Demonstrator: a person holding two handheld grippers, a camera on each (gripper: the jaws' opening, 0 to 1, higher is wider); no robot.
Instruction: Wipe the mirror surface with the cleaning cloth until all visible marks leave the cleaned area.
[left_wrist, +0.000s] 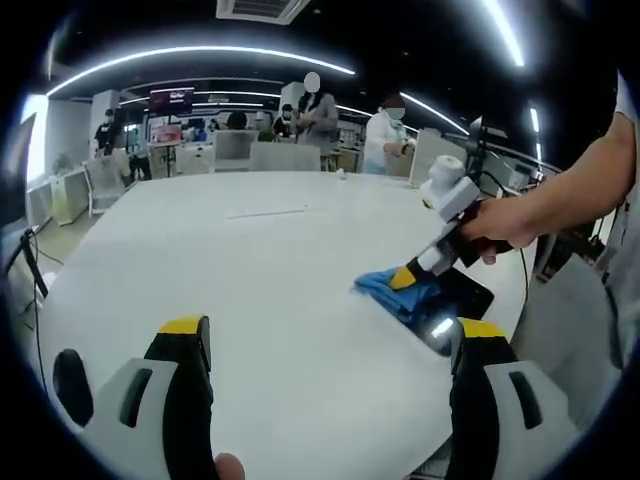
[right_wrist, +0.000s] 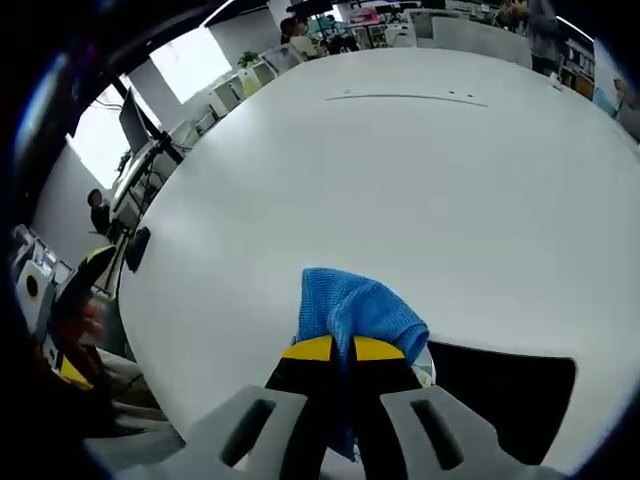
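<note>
A blue cleaning cloth (right_wrist: 352, 308) is pinched between the jaws of my right gripper (right_wrist: 345, 349), which is shut on it. The cloth rests on the near end of a dark rectangular mirror (right_wrist: 505, 395) that lies flat on the white table (right_wrist: 400, 170). In the left gripper view, the right gripper (left_wrist: 404, 279), held by a hand (left_wrist: 500, 225), presses the cloth (left_wrist: 392, 292) onto the mirror (left_wrist: 468, 294) near the table's right edge. My left gripper (left_wrist: 332, 330) hovers over the table (left_wrist: 270, 250), jaws wide open and holding nothing, to the left of the mirror.
Several people (left_wrist: 318, 112) stand among desks and chairs (left_wrist: 283, 156) beyond the table's far side. A thin line (left_wrist: 265, 212) marks the tabletop. A monitor (right_wrist: 134, 122) and desks stand off the table's left side in the right gripper view.
</note>
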